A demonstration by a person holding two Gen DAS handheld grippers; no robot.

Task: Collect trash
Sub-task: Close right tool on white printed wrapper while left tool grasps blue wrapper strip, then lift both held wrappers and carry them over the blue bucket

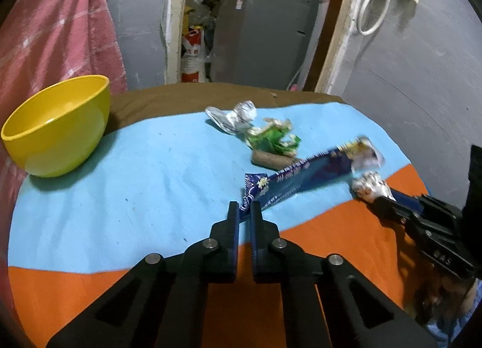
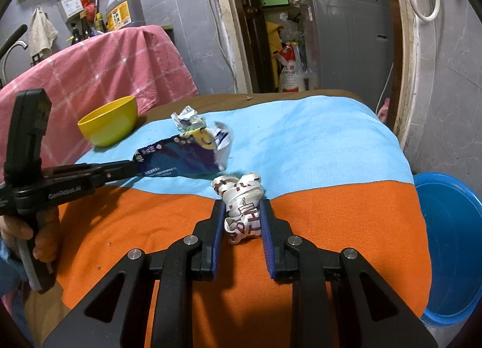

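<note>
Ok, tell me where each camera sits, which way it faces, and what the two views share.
Left wrist: on the left gripper, facing along its fingers over the table to the yellow bowl; fingers pinch the blue wrapper; the right gripper shows at right.
Right wrist: on the right gripper, fingers around the crumpled white wrapper; the left gripper and a hand show at left.
Shared: bowl, both wrappers, silver foil.

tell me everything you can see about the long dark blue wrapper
The long dark blue wrapper is a flattened, glossy plastic-looking snack bag with white print and a yellow picture near its torn, pale far end. It is lifted off the blue cloth, stretched roughly level. The left hand-held gripper is shut on its near end. Its far end hangs close above the white crumpled wrapper; contact between them is unclear.
</note>
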